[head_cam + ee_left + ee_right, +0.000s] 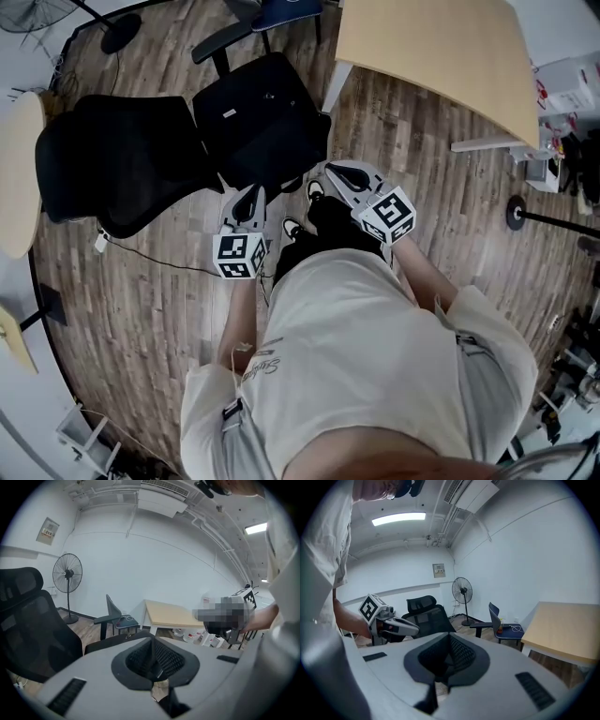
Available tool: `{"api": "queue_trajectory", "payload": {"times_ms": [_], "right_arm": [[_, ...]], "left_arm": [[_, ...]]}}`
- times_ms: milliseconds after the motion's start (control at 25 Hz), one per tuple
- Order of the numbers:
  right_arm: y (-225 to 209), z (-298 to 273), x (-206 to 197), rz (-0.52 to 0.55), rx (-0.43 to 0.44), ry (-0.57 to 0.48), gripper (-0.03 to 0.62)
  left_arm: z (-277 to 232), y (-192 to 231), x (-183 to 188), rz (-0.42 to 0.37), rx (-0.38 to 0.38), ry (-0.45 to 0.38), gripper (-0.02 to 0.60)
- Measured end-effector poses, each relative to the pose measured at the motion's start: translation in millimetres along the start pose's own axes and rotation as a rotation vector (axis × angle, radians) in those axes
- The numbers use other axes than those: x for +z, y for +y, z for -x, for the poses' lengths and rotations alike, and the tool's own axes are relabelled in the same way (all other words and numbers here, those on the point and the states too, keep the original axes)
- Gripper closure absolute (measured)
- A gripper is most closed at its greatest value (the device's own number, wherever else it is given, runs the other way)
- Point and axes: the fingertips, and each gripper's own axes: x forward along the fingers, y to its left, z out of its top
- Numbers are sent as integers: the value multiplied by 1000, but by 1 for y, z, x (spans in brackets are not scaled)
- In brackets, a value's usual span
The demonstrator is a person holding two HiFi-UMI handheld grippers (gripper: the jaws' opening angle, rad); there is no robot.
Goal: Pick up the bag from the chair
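Note:
The black bag [261,120] lies on the seat of a black office chair [112,164], a small white label on its top. My left gripper [251,199] hovers just in front of the bag's near edge, jaws together and empty. My right gripper [332,172] hangs at the bag's near right corner, also shut on nothing. In the left gripper view the shut jaws [152,656] point over a dark edge, with the chair's back [28,625] at the left. The right gripper view has its shut jaws [449,651] aimed toward the chair [424,611] and the left gripper [382,618].
A light wooden table [441,52] stands just right of the chair. A second blue-seated chair [281,14] is behind it, and a floor fan [67,573] by the far wall. A cable [159,258] trails across the wood floor. Boxes [567,84] sit at the right.

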Motion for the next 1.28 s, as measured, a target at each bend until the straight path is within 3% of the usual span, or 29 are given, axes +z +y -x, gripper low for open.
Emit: {"api": "queue_trajectory", "payload": {"times_ms": [160, 360, 640, 1000, 1280], "right_arm": [[-16, -9, 2, 7, 44, 1, 599], [-42, -32, 14, 45, 123, -6, 599], [-56, -56, 20, 92, 197, -4, 599], [-50, -77, -2, 120, 272, 75, 599], [-55, -85, -21, 67, 204, 158, 599]], "left_arm": [[-16, -7, 24, -33, -2, 1, 554], [-31, 2, 65, -37, -2, -56, 554], [-30, 33, 79, -30, 95, -57, 554], [-21, 48, 55, 15, 144, -31, 554], [-16, 57, -4, 63, 110, 90, 554]]}}
